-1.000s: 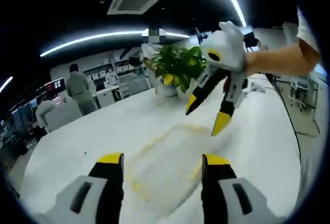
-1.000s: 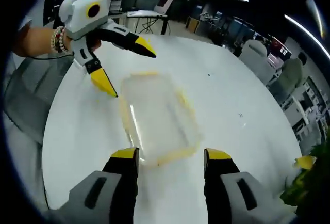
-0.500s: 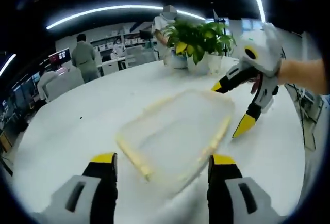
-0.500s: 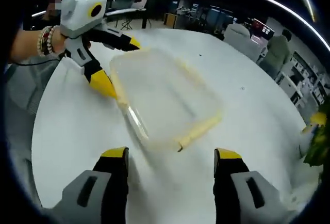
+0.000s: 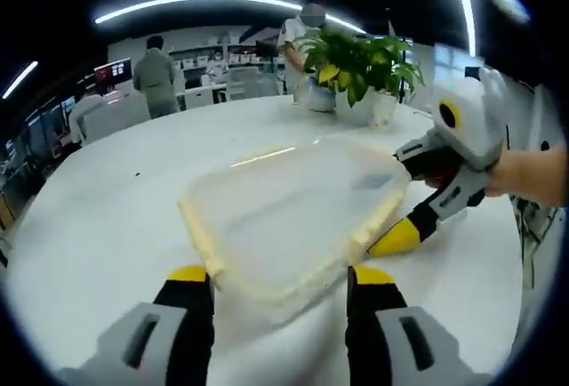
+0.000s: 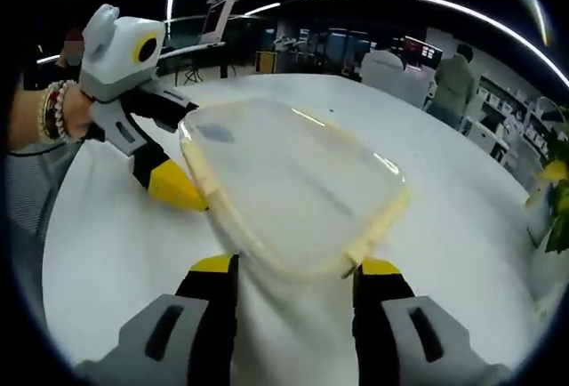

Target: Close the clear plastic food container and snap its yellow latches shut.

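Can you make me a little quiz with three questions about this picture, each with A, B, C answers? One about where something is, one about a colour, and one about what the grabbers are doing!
1. Where is the leafy green potted plant?
A. On the white round table, beyond the box
B. On the floor
C. Inside the box

2. What colour are the tips of the grabbers' jaws?
A. Red
B. Yellow
C. Blue

3. What is the left gripper doing to the clear plastic food container with yellow edges?
A. Hanging far above it
B. Lying flat on the table, away from it
C. Its jaws sit open around one edge of it

Answers: 1 A, the plant's pot stands on the tabletop behind the container. 2 B, both the left gripper and the right gripper end in yellow tips. 3 C, one jaw is above the rim and one is below it.
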A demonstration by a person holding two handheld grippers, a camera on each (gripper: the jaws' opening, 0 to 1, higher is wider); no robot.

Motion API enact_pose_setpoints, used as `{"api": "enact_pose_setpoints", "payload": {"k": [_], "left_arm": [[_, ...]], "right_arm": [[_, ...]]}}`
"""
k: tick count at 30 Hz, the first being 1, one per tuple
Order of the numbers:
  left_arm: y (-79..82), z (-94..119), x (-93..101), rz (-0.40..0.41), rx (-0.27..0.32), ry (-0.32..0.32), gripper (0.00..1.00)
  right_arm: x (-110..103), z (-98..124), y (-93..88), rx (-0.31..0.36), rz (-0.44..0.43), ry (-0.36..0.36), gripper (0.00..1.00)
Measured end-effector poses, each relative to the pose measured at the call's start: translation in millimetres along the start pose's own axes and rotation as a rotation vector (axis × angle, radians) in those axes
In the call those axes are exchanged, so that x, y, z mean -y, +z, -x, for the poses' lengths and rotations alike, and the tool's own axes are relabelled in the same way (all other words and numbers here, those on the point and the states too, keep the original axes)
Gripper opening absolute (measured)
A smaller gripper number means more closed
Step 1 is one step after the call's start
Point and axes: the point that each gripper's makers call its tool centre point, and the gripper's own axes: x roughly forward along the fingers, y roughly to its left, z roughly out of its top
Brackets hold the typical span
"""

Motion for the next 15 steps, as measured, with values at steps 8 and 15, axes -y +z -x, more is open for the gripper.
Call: {"api": "enact_pose_setpoints", "payload": {"k": [8, 15], "left_arm": [[-8.1, 12.1, -42.3, -0.024, -0.029, 0.088, 0.41], [-17.4, 22.5, -85.5, 0.008, -0.054, 0.208, 0.3]], "right_arm": [[-7.2, -25.1, 21.6, -0.003, 0.016, 0.006, 0.43], [-14.4, -45.7, 44.4, 0.006, 0.012, 0.023, 0.31]]}}
